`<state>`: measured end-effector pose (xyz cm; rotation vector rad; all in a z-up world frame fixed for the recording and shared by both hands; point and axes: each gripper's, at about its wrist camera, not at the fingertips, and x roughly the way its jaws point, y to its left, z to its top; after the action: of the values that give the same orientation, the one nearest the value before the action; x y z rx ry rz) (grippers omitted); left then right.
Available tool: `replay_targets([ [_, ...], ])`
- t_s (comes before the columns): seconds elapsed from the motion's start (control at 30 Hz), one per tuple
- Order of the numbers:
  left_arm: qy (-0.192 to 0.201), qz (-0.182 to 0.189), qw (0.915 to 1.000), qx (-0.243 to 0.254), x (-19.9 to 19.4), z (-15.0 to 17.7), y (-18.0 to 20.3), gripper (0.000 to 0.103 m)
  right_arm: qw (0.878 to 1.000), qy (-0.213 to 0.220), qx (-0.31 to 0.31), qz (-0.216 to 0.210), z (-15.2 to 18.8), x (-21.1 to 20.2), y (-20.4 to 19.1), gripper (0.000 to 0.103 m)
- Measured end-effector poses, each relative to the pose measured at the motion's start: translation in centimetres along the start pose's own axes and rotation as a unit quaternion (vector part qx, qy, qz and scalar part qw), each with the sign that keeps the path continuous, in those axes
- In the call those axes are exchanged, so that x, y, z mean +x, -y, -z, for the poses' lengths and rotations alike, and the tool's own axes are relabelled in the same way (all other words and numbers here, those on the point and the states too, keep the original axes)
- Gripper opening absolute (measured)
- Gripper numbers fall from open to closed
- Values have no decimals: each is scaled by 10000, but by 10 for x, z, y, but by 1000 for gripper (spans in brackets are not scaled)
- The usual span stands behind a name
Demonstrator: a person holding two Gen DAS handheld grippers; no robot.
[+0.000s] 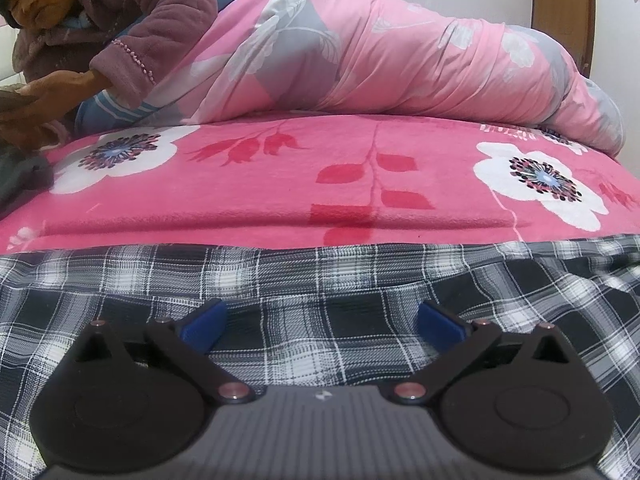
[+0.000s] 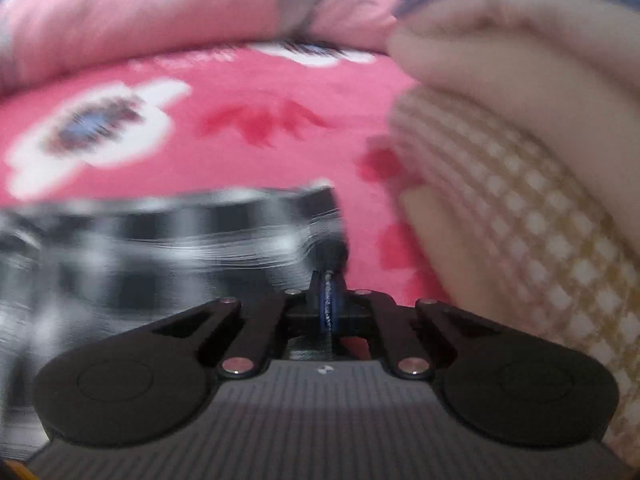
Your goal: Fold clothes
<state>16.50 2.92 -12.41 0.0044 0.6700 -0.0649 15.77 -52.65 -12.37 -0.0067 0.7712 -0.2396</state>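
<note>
In the left wrist view the left gripper (image 1: 322, 320) hangs low over the plaid shirt (image 1: 320, 280) with its blue pads (image 1: 204, 322) spread wide and gripping nothing; the shirt lies flat on the pink bed (image 1: 280, 188), with a rolled quilt (image 1: 400, 56) behind it and a person (image 1: 100, 20) leaning in at far left. In the blurred right wrist view the right gripper (image 2: 329, 300) is pinched tight on the shirt's (image 2: 180, 232) corner, beside a stack of folded clothes (image 2: 520, 140) at right.

Woven plaid cloth (image 1: 320, 280) lies on a fleecy matt blanket (image 1: 280, 184) (quilt (image 1: 400, 56) smoother cotton).
</note>
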Motion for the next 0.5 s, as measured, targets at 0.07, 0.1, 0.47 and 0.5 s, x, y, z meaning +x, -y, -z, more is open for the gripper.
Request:
replay_targets([
  [0.07, 6, -6, 10000, -2, 0, 1, 1, 102, 9998, 73, -72, 173, 1, -1, 0, 4],
  [0.1, 6, -5, 10000, -2, 0, 1, 1, 102, 9995, 109, -108, 260, 2, -2, 0, 7],
  [0.47, 19, -12, 10000, -2, 2, 2, 1, 102, 9825, 1507, -970, -510, 27, -127, -31, 31],
  [0.5, 20, -15, 10000, -2, 2, 2, 2, 102, 9784, 1525, -1189, -732, 36, -137, -37, 31],
])
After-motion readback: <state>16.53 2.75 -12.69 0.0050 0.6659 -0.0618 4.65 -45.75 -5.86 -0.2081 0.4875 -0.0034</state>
